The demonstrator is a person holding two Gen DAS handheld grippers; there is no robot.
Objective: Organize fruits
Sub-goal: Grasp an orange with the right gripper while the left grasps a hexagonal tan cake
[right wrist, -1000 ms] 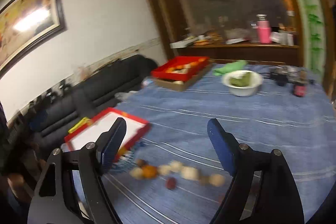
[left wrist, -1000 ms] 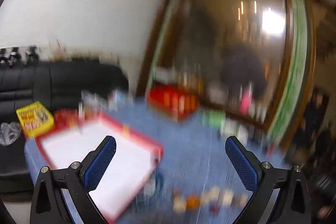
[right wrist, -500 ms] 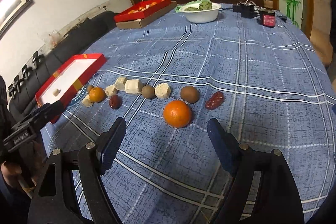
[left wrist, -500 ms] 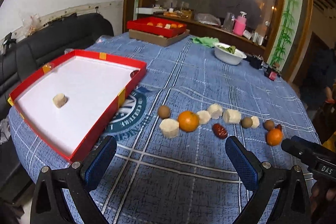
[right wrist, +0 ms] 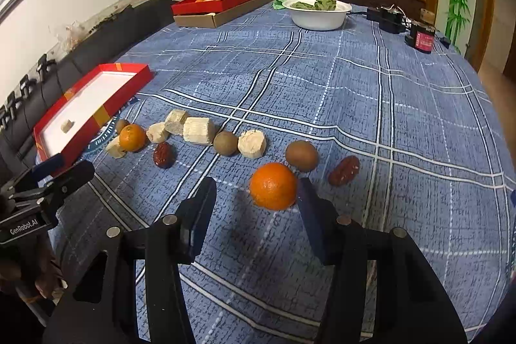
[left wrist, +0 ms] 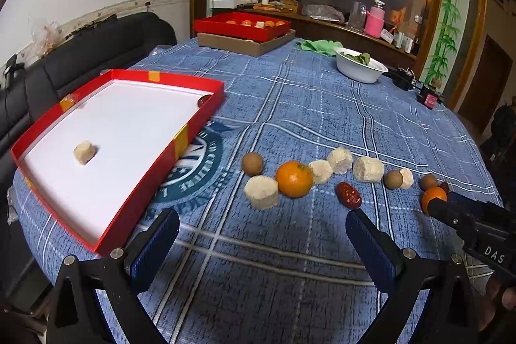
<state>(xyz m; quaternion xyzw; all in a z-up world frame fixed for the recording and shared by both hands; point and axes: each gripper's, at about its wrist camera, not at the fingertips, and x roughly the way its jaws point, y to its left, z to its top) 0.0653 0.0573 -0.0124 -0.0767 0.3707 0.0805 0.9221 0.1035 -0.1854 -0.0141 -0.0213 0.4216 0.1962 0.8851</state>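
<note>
Room: dim living room with a black sofa (left wrist: 96, 47) along the left wall and a mirrored cabinet at the far end.
Bench: round, under a blue plaid cloth (right wrist: 322, 79).
Red tray (left wrist: 200, 124): near left on the bench, white inside, holding one pale cake piece (left wrist: 84, 152); a small dark fruit shows at its far right corner.
Fruit row: lies right of the tray, running left to right across the near part of the bench.
Left end of row: a brown round fruit (left wrist: 252, 163), a pale hexagonal cake (left wrist: 261, 191) and an orange (left wrist: 294, 179) touching it.
Middle of row: three more pale cakes, with a red date (left wrist: 348, 195) just nearer than them.
Right end of row: a second orange (right wrist: 273, 186), a brown fruit (right wrist: 301, 155) just beyond it and another red date (right wrist: 344, 170) to its right.
Left gripper (left wrist: 262, 242): released, jaws wide apart, above bare cloth near the first orange; nothing between them.
Right gripper (right wrist: 256, 208): jaws have just been closing; the second orange sits at the right fingertip, at the far end of the gap, and whether the pad touches it I cannot tell; the left pad is clear of it.
Far side: a second red tray (left wrist: 242, 26) of oranges on a brown box, a green cloth (left wrist: 317, 46), a white bowl (right wrist: 317, 13) of greens.
</note>
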